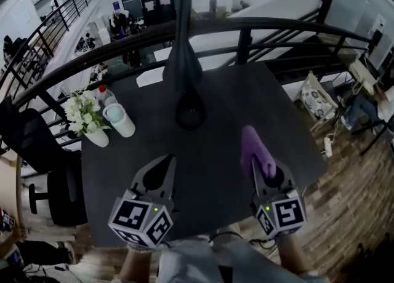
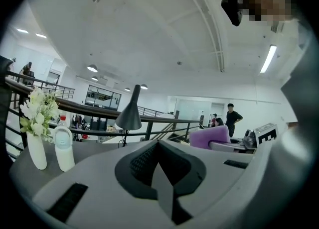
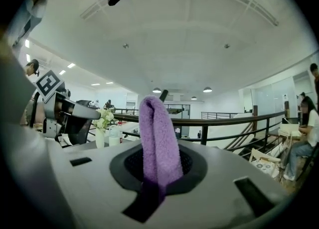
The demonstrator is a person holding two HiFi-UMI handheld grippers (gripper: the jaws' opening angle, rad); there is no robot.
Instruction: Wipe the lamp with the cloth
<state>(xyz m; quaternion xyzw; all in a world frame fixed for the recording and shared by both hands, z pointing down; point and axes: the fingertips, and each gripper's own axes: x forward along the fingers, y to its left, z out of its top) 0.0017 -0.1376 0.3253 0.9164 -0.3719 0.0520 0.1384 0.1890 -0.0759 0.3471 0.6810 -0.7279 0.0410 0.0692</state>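
Note:
A dark lamp (image 1: 183,60) with a cone shade and a round base (image 1: 190,110) stands at the far middle of the dark table (image 1: 215,171). In the left gripper view the lamp's shade (image 2: 130,115) shows beyond the jaws. My right gripper (image 1: 263,168) is shut on a folded purple cloth (image 1: 255,151), which sticks up between the jaws as a purple cloth (image 3: 157,146). It hovers over the table's near right, apart from the lamp. My left gripper (image 1: 161,171) is shut and holds nothing, at the near left.
A white vase of flowers (image 1: 86,117), a white bottle (image 1: 119,120) and a red-capped bottle (image 1: 104,93) stand at the table's left. A black railing (image 1: 258,26) runs behind the table. An office chair (image 1: 43,152) sits at left.

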